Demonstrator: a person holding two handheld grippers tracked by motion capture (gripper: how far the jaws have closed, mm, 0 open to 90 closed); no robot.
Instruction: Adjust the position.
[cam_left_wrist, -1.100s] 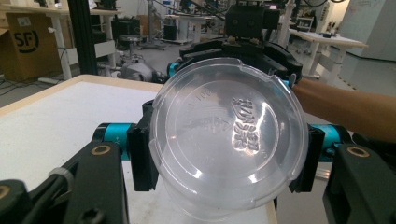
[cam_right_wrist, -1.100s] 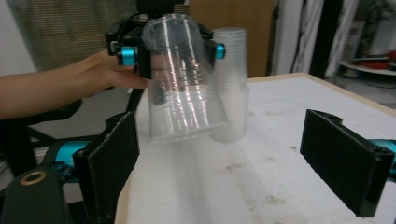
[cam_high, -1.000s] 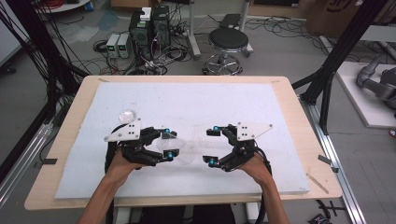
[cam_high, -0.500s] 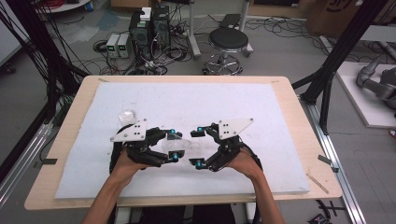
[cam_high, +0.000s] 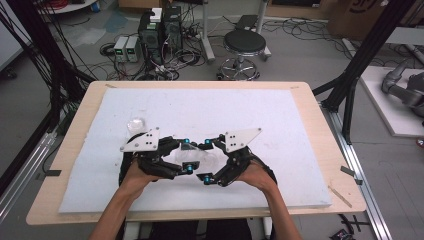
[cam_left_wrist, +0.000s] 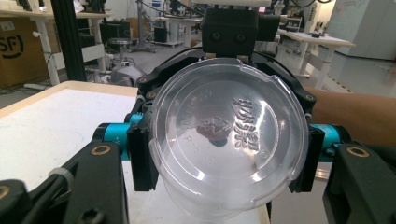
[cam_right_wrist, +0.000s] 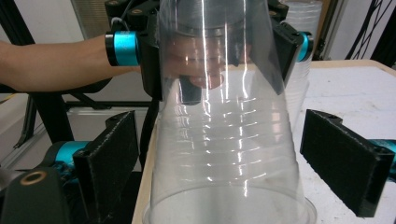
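Currently the right hand-held gripper (cam_high: 205, 160) is closing in on the left hand-held gripper (cam_high: 187, 155). Compared with the earlier high views, the gap between the two tools has been shrinking, and they are now standing nose to nose above the table (cam_high: 300, 105).

The left hand-held gripper is pinching the narrow base end of a clear plastic cup (cam_left_wrist: 229, 140), which is lying level and pointing its wide mouth away from that gripper. The right hand-held gripper is standing spread, and its pads (cam_right_wrist: 109, 158) are flanking the mouth end of the cup without touching it. This suggests that a handover, or a pull from both ends, is being prepared, and that a squeeze by the right jaws is coming next.

The cup is thin, glossy and fully transparent. It is tapering from a rolled rim to a flat round base bearing embossed marks, and faint rings are running around its wall. Such a wall is likely to flex under a firm pinch. A stack of similar cups (cam_high: 135, 123) is standing beyond and to the outer side of the left hand-held gripper.
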